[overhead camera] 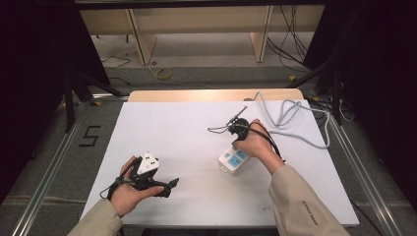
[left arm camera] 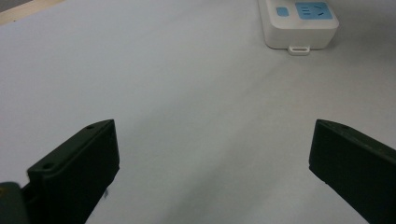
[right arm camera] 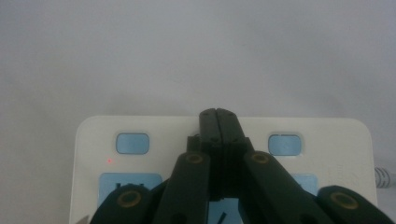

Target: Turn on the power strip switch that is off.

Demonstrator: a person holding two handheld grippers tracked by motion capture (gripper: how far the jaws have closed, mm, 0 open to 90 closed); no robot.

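Pressing work seems to be the step in hand: the right hand-held gripper (right arm camera: 218, 114) has its jaws clenched together with nothing between them, and their joined tip sits over the top face of the white power strip (overhead camera: 234, 160), between two pale blue buttons (right arm camera: 132, 143) near the strip's far edge; a small red light (right arm camera: 109, 161) glows beside the left one; whether the tip touches the casing cannot be told. The power strip lies on the white bench (overhead camera: 187, 132) right of centre, turned at an angle, with its grey cable (overhead camera: 290, 115) looping away toward the far right corner. The next move, as I judge it, calls for shifting the closed tip sideways onto one of the buttons and pushing straight down, with the strip kept from sliding on the smooth sheet. The right hand (overhead camera: 255, 142) reaches forward over the strip, wrist bent down so the jaws point at its top; the left hand-held gripper (overhead camera: 162, 187) rests low near the front left of the bench, well apart from the strip, jaws released and spread wide over bare surface, aimed toward the strip's near end; the left hand (overhead camera: 129, 192) wraps its body, palm turned inward.
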